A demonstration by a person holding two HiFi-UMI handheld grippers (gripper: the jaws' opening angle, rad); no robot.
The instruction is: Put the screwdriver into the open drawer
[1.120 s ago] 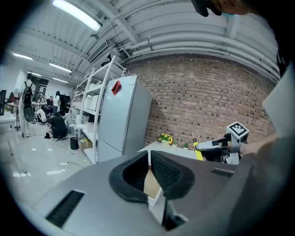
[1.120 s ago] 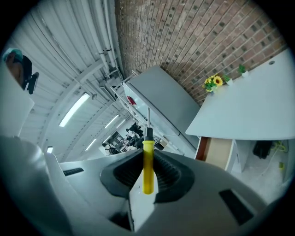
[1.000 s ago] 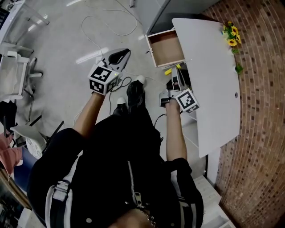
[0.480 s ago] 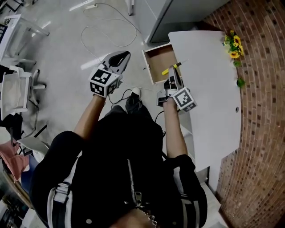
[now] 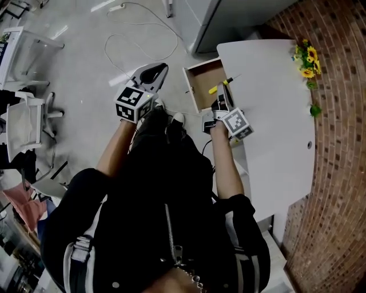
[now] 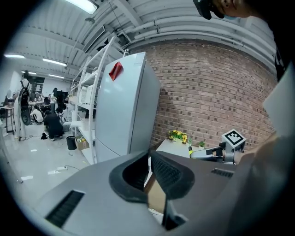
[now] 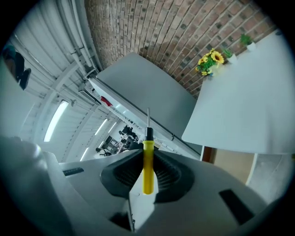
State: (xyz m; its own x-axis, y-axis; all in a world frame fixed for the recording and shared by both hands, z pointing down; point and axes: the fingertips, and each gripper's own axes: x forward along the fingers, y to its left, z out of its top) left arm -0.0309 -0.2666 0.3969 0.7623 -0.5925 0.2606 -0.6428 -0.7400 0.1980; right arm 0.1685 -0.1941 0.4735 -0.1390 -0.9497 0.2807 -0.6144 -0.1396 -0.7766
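My right gripper is shut on a screwdriver with a yellow handle, a black collar and a thin steel shaft. The tool hangs over the right rim of the open wooden drawer, under the white table's near corner. In the right gripper view the screwdriver stands upright between the ribbed pads, shaft pointing up. My left gripper hovers over the floor left of the drawer. Its tips meet, with nothing held. The drawer's wood shows below the tips, and the right gripper is at the right.
A grey cabinet stands behind the drawer. Yellow flowers sit at the table's far edge by a brick wall. A white cable loops on the floor, and white chairs stand at far left.
Both hands have moved forward toward the drawer. The screwdriver, earlier short of the drawer's front, now hangs at its right rim. The right grip stays the same.
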